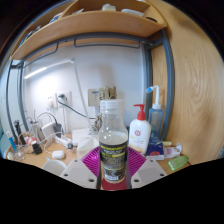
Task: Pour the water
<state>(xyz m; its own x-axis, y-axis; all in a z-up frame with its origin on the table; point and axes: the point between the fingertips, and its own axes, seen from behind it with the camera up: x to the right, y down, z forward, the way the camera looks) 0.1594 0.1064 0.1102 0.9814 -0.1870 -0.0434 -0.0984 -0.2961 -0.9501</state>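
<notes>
Clear plastic bottle (113,140) stands upright — cap up, long axis vertical. Gripper (113,163) fingers clench it between pink pads (92,160).

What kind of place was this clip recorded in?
Probably a student dorm or small study room: a cluttered wooden desk under an overhead wooden shelf, with a white pump dispenser bottle behind the clear plastic bottle with a dark label held between the fingers.

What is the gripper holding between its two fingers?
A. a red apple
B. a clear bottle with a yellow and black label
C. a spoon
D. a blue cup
B. A clear bottle with a yellow and black label stands upright between the pink pads of the gripper, which press on it from both sides.
</notes>
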